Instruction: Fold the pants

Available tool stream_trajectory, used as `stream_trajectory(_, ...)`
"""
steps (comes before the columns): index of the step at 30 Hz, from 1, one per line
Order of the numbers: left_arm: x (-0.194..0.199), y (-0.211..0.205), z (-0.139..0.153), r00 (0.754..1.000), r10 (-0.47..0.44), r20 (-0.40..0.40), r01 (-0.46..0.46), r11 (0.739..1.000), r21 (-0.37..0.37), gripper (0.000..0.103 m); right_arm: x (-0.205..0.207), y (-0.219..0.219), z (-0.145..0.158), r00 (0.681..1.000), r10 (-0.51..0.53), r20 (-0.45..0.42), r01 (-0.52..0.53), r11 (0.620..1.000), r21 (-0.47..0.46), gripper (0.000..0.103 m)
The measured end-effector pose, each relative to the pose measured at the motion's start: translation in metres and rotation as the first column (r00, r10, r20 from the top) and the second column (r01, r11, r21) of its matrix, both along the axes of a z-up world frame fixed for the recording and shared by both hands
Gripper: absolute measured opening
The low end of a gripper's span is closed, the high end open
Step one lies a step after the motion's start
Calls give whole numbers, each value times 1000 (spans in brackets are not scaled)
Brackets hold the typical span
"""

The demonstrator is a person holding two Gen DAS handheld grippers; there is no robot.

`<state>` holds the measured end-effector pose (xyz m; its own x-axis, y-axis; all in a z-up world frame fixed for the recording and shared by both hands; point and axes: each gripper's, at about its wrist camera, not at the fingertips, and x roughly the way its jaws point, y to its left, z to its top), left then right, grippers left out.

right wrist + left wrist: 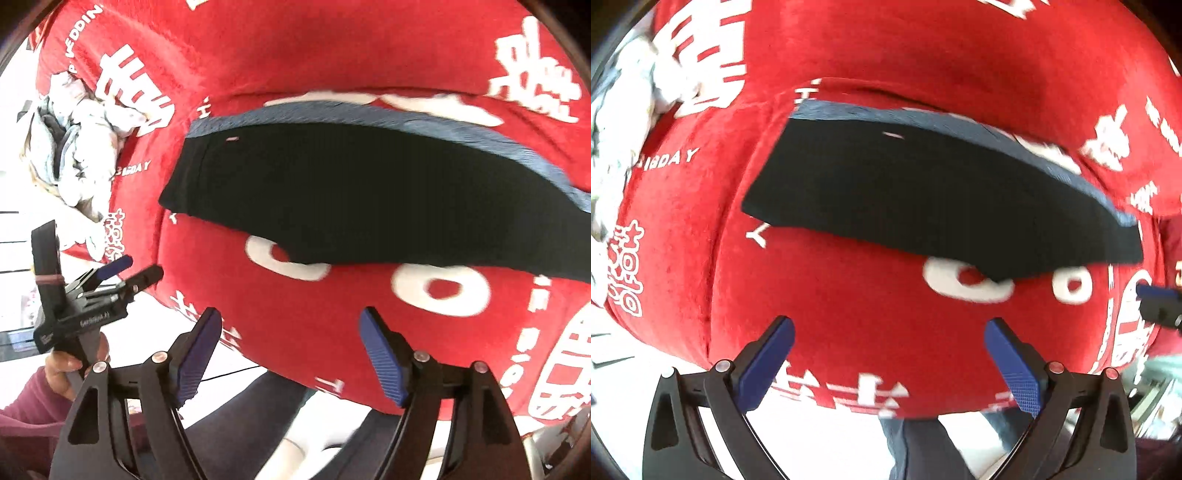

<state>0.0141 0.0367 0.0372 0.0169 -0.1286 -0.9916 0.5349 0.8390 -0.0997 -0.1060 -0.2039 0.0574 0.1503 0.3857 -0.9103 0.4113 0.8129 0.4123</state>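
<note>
Two sets of fingers stand spread wide before us, and neither has hold of anything. Our left gripper [888, 328] shows its blue pads well apart over bare red cloth, with nothing between them. Our right gripper [290, 319] is likewise open, its pads parted over the same red cloth and gripping nothing.

We see the pants [923, 199] lying flat as a dark, folded band on the red blanket [849, 44], which is printed with white characters and letters. A blue-grey edge of the pants runs along their far side. In both wrist views the pants lie beyond the fingertips, apart from them, with a strip of red blanket in between; no pad touches the fabric. Their near edge covers part of a large white ring printed on the blanket.

From the right wrist view we see the left gripper [136, 268] off to the left, held in a hand [64, 369] with a maroon sleeve, beside the blanket's edge and clear of the pants. A crumpled pale garment [81, 147] lies on the blanket to the left of the pants, well apart from them.
</note>
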Motion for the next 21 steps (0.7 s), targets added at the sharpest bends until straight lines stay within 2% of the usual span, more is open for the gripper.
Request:
stream_trajectory(2, -14, -14, 12, 999, -45, 16, 45, 999, 26, 103, -14, -9, 11, 1000, -25, -3, 25, 999, -20, 82)
stream_trajectory(6, -38, -43, 44, 991, -122, 45, 121, 992, 28, 103, -44, -31, 29, 996, -90, -15, 89, 995, -50, 82)
stream_trajectory(12, -55, -75, 81, 968, -213, 131, 211, 977, 28, 103, -79, -63, 49, 971, -236, -37, 232, 969, -82, 82)
stream_trajectory(16, -62, -84, 94, 953, -251, 167, 249, 968, 36, 103, -86, -81, 59, 953, -300, -42, 293, 948, -125, 82)
stream_trajectory(21, -64, -87, 96, 954, -250, 168, 247, 968, 36, 103, -87, -94, 68, 940, -341, -25, 335, 933, -129, 82)
